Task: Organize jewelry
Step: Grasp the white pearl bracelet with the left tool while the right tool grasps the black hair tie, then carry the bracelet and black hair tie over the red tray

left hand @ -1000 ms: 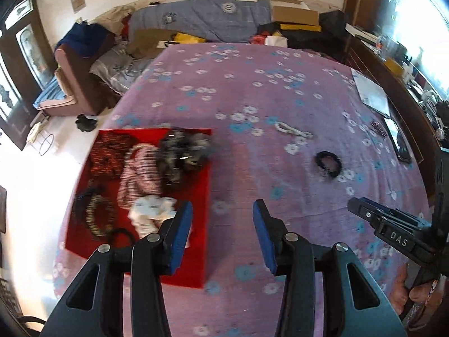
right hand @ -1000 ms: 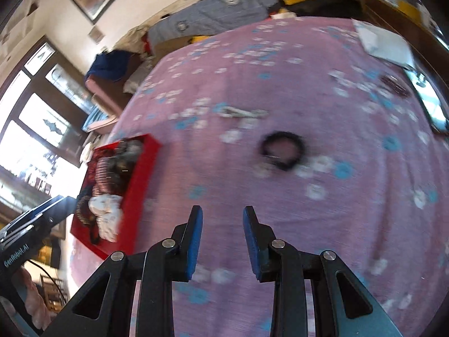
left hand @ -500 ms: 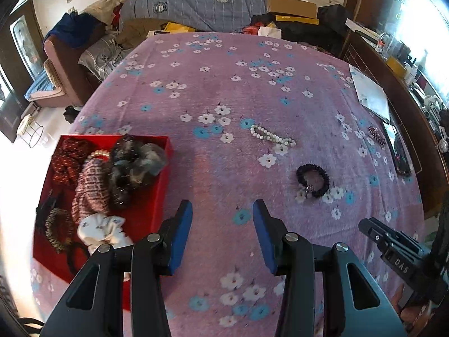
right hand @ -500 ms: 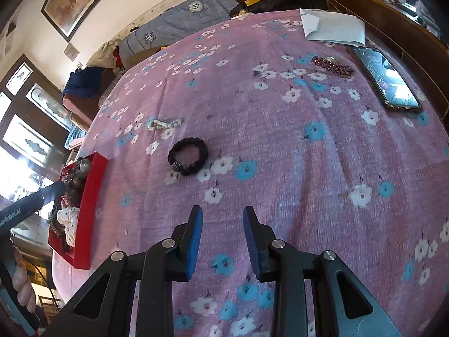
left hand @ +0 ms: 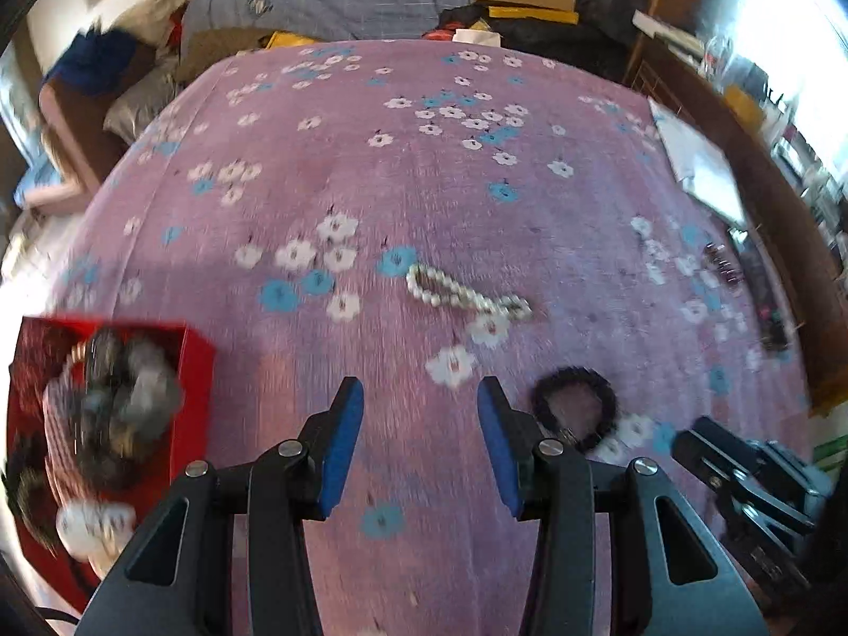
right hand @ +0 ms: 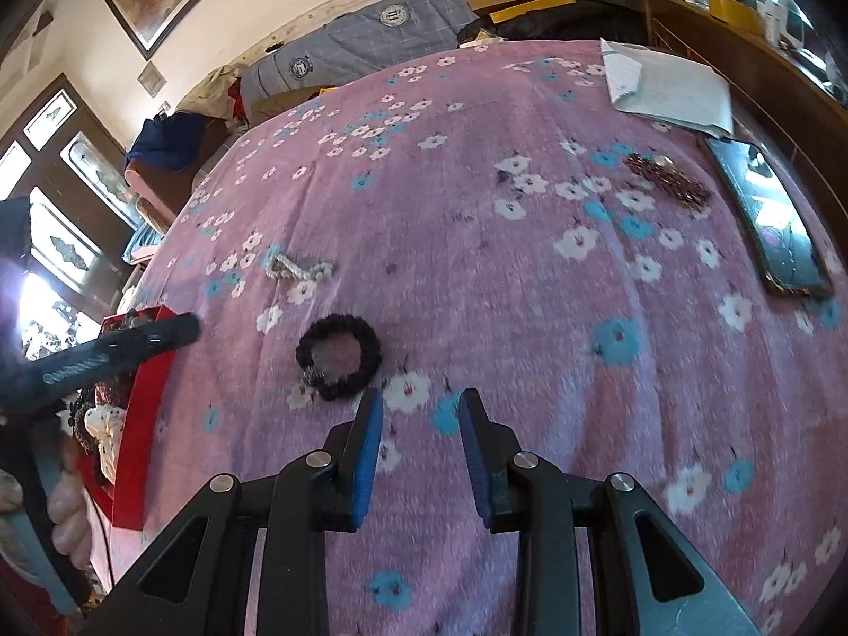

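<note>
Left wrist view: we are holding the left gripper point(left hand: 420, 445) above the purple floral bedspread point(left hand: 424, 169), its blue-padded jaws standing wide apart and gripping nothing. A white bead bracelet point(left hand: 466, 294) is lying on the cloth beyond the fingers, slightly to the right, and a black bracelet point(left hand: 575, 413) is lying just right of the right fingertip, near us. At the near left a red tray point(left hand: 196, 371) is holding blurred fabric scrunchies point(left hand: 122, 403) and other pieces. The right gripper point(left hand: 742, 471) is showing at the lower right edge, and from here we cannot tell its opening. Right wrist view: we are holding the right gripper point(right hand: 420, 456) over the same bedspread, its jaws parted and empty. The black bracelet point(right hand: 339, 355) is lying just beyond and left of the left fingertip, with the white bead bracelet point(right hand: 297, 267) farther off to the left. A dark red bead bracelet point(right hand: 668, 183) is lying far right, beside a phone point(right hand: 768, 222) and some papers point(right hand: 673, 90). The red tray point(right hand: 140, 424) is sitting at the left edge.
</note>
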Tool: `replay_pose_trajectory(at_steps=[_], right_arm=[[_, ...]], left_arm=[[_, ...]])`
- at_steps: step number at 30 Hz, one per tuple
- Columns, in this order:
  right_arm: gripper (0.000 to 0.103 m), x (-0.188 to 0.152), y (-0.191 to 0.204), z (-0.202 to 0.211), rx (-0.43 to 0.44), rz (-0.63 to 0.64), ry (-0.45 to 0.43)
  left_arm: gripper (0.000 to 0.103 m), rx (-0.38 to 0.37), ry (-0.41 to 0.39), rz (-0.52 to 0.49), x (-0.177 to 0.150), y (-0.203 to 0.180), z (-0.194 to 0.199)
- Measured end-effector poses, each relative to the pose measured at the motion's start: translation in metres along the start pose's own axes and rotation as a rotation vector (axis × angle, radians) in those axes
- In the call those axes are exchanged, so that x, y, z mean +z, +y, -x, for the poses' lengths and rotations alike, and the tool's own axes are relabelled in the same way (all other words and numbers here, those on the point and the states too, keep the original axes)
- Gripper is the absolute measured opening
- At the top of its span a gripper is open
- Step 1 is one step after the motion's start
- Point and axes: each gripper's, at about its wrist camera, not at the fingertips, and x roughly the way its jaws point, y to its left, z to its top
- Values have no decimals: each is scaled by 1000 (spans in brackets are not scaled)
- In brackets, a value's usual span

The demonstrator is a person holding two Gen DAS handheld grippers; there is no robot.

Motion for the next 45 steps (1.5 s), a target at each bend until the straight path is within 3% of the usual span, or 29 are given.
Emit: replay_pose_trajectory(at_steps=[4, 9, 14, 21, 22, 23, 25, 27, 29, 36, 45], right_arm=[[32, 7, 13, -10, 16, 38, 4], [32, 12, 27, -29, 23, 76, 23], [32, 15, 34, -42, 15, 100, 33], [32, 15, 38, -51, -3, 115, 29], [32, 16, 39, -52, -7, 117, 26], [32, 15, 41, -52, -14, 122, 21], [31, 14, 45, -53, -39, 141, 13], [10, 13, 49, -55, -62, 163, 14], [9, 13, 49, -56, -57, 162, 18], [8, 12, 44, -32, -3, 94, 0], [8, 8, 56, 17, 29, 77, -65]], left_arm=[[43, 16, 17, -52, 24, -2, -26], [43, -31, 58, -8, 46, 7, -55], [43, -51, 59, -32, 50, 1, -69], [43, -23, 35, -88, 48, -8, -71], [38, -12, 31, -95, 47, -9, -71], [22, -7, 26, -101, 46, -10, -70], [5, -33, 38, -109, 45, -14, -68], [5, -48, 40, -116, 44, -19, -66], [5, -52, 39, -119, 44, -21, -64], [5, -93, -11, -116, 39, -21, -21], [5, -134, -127, -133, 24, -9, 74]])
